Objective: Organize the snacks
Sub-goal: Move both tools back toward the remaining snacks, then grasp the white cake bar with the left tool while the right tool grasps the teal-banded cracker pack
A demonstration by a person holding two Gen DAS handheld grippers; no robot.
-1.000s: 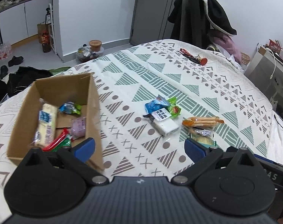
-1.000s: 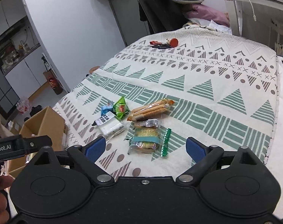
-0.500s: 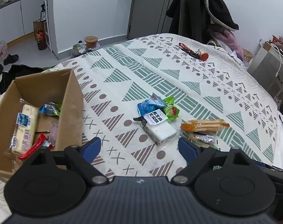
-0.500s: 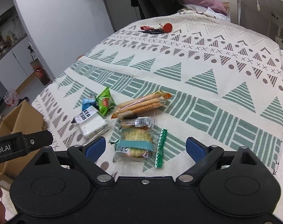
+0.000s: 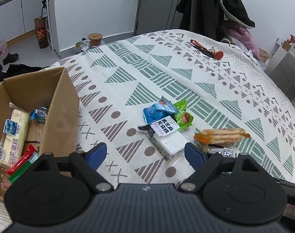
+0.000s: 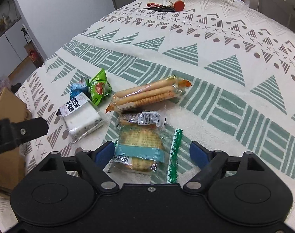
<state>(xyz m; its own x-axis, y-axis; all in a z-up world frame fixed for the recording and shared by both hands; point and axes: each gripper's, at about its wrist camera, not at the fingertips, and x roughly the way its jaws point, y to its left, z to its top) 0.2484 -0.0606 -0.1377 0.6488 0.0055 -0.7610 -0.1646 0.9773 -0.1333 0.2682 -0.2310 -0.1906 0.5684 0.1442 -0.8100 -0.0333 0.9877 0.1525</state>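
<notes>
**Both grippers open over the loose snacks**

We held our left gripper [image 5: 145, 153] with its jaws wide apart and nothing between them, low over the cloth [image 5: 167, 73] just short of the white cake [image 5: 167, 137]. That packet lay nearest the box [image 5: 56, 97], so we judged it the natural next pick for this hand. The box stood at our left with its top open, already holding a long cake bar [image 5: 14, 136], a small blue packet [image 5: 39, 113] and red and green sticks [image 5: 21, 165]; its near wall faced the loose snacks, so anything carried across would have to be lifted over it.

Our right gripper [image 6: 152, 153] was spread just as wide and empty, with the cracker pack [image 6: 140, 149] lying in the gap between its fingers, apparently lined up for a grasp. A green strip [image 6: 173, 155] lay touching the pack's right edge and could be pinched with it. A small barcode packet [image 6: 143, 118] overlapped the pack's far end, and the biscuit sticks [image 6: 147, 95] lay just beyond.

A blue pouch [image 5: 157, 111] and green pouch [image 5: 183, 116] rested against the cake's far end. The left gripper's body [image 6: 17, 132] showed near the cake in the right view, so the two tools worked close together. Keys [image 6: 165, 5] lay well apart at the far edge.
</notes>
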